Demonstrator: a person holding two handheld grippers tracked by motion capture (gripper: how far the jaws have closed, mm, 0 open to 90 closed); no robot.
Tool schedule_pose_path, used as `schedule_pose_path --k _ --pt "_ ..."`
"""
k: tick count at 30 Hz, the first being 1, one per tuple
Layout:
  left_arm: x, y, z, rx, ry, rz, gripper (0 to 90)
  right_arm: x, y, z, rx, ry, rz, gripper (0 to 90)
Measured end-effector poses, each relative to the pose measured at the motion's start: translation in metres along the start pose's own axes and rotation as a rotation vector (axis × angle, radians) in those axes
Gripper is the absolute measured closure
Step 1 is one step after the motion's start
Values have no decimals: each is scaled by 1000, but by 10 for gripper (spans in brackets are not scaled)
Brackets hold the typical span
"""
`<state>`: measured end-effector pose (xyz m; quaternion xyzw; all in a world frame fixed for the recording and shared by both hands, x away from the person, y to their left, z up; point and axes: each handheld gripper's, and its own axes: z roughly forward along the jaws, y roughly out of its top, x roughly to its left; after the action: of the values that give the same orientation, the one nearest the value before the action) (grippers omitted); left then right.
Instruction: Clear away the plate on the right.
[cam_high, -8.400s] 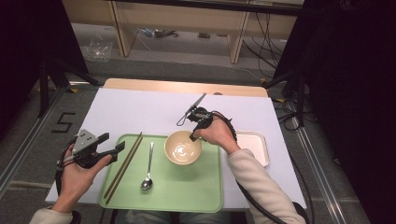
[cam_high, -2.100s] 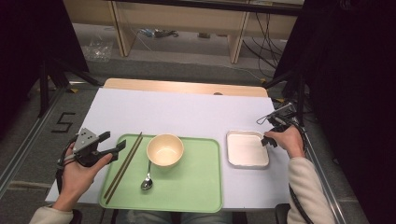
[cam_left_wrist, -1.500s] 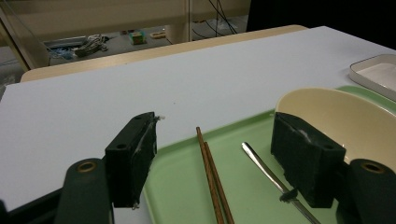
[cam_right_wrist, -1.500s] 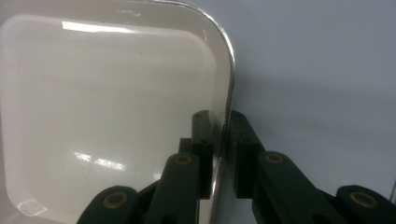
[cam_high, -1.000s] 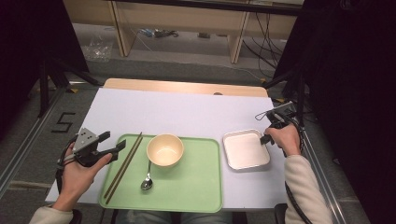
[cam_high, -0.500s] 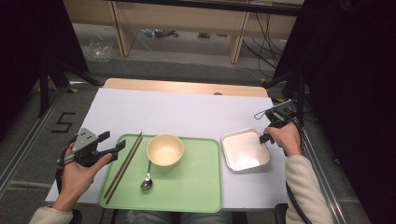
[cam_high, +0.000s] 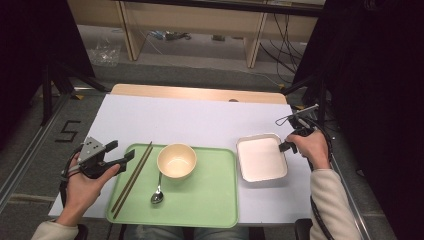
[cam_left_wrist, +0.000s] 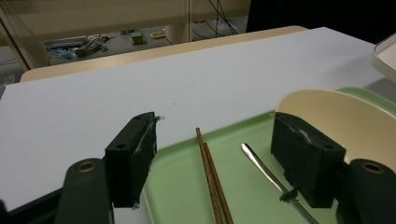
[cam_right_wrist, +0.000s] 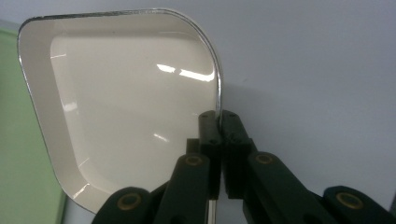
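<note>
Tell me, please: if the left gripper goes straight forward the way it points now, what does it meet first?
Most likely the chopsticks: they lie on the green tray between the open jaws of the left gripper, just ahead. The spoon and the bowl sit a little to the right; depth is unclear.

Shallow white square dish (cam_high: 261, 158) lies just right of the green tray (cam_high: 210, 200).

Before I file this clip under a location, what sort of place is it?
Probably a lab or workshop set up for recording, not a dining room: a white-topped table carries a green tray, cables trail over the floor beyond, and dark curtains hang at the sides.
</note>
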<state>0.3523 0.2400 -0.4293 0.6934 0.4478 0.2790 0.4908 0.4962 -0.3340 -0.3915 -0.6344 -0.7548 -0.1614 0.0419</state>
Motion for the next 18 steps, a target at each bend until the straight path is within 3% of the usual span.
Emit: schedule_pose_path --k 1,2,6,8,10,12,17,18 --pt "0 0 0 0 -1 1 311 5 -1 1 -10 14 10 894" --pt "0 0 0 1 -2 1 311 9 -1 0 10 19 -5 894" --pt "0 1 2 1 -7 5 311 23 -3 -1 -5 30 -85 894" --pt "0 2 3 1 -11 10 311 30 -4 -3 7 39 -86 894" --pt "-1 2 5 -1 -15 8 311 34 -5 -2 1 45 -118 894" --pt "-1 3 6 -1 -19 9 311 39 -7 0 -3 53 -88 894" --pt "-2 3 8 -1 -24 4 311 40 -8 2 12 46 -145 894" --pt "-2 3 8 0 -25 6 311 42 -8 1 20 40 -127 894"
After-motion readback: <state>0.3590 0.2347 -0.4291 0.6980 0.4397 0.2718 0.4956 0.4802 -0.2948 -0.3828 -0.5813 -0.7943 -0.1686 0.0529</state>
